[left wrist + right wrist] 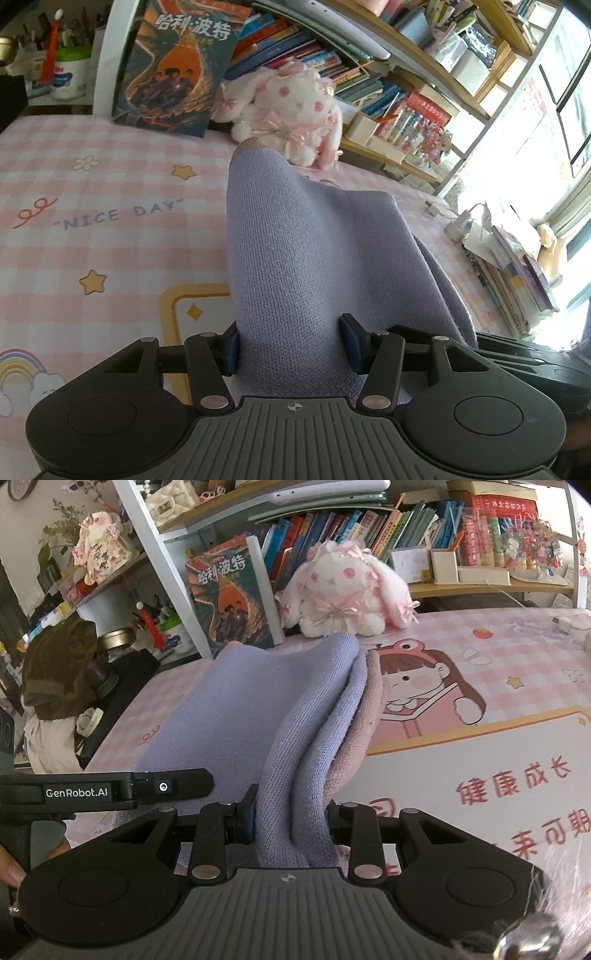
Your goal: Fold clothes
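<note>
A lavender knit garment (295,251) with a dusty-pink edge lies folded in layers on the pink checked table mat (92,221). My left gripper (291,343) is shut on a thick fold of it, cloth bulging between the blue pads. In the right wrist view the same garment (258,701) shows several stacked layers with a pink layer on the right. My right gripper (291,819) is shut on the near edge of those layers. The left gripper's body (110,788) lies just to its left.
A pink-and-white plush rabbit (291,107) and an upright book (173,66) stand at the table's back edge under bookshelves. A stack of books (517,273) lies at the right. A dark bag (59,664) sits off the left side of the table.
</note>
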